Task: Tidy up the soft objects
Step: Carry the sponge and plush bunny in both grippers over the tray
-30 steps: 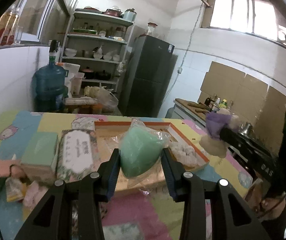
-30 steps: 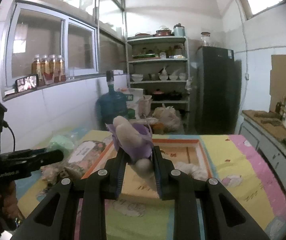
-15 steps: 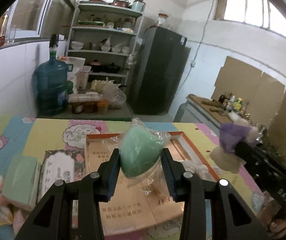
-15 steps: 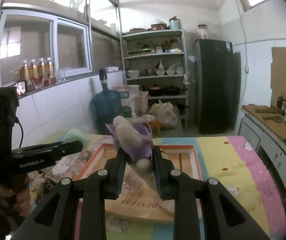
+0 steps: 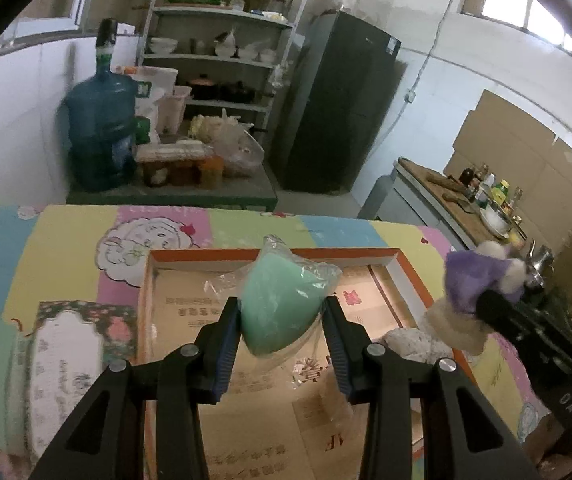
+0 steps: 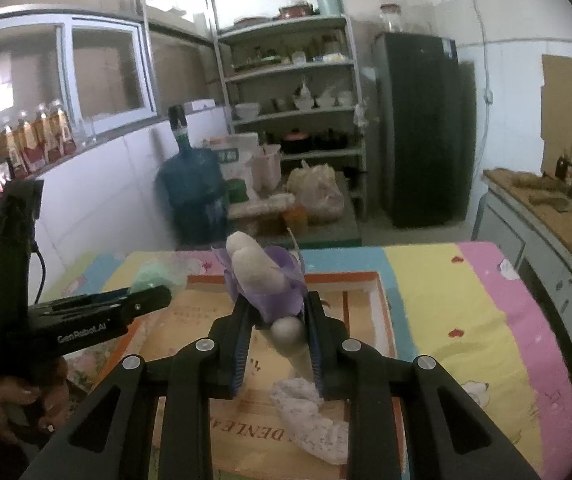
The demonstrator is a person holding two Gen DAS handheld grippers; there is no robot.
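My left gripper (image 5: 282, 320) is shut on a mint green soft block in a clear plastic bag (image 5: 280, 304) and holds it above the orange-rimmed cardboard box (image 5: 190, 304). My right gripper (image 6: 276, 326) is shut on a purple and white plush toy (image 6: 264, 280), also above the box (image 6: 384, 308). The plush toy also shows at the right of the left wrist view (image 5: 478, 292). A white crumpled soft item (image 6: 310, 412) lies in the box, seen also in the left wrist view (image 5: 410, 340).
The box rests on a colourful cartoon mat (image 5: 66, 240). A floral tissue pack (image 5: 70, 352) lies left of the box. Beyond the table stand a blue water jug (image 5: 100, 120), shelves (image 5: 222, 40) and a dark fridge (image 5: 338, 104). A counter (image 6: 546, 208) runs along the right.
Both grippers have moved forward over the box with their loads still held. The floral pack and other soft items at the left have slid toward the frame edge.
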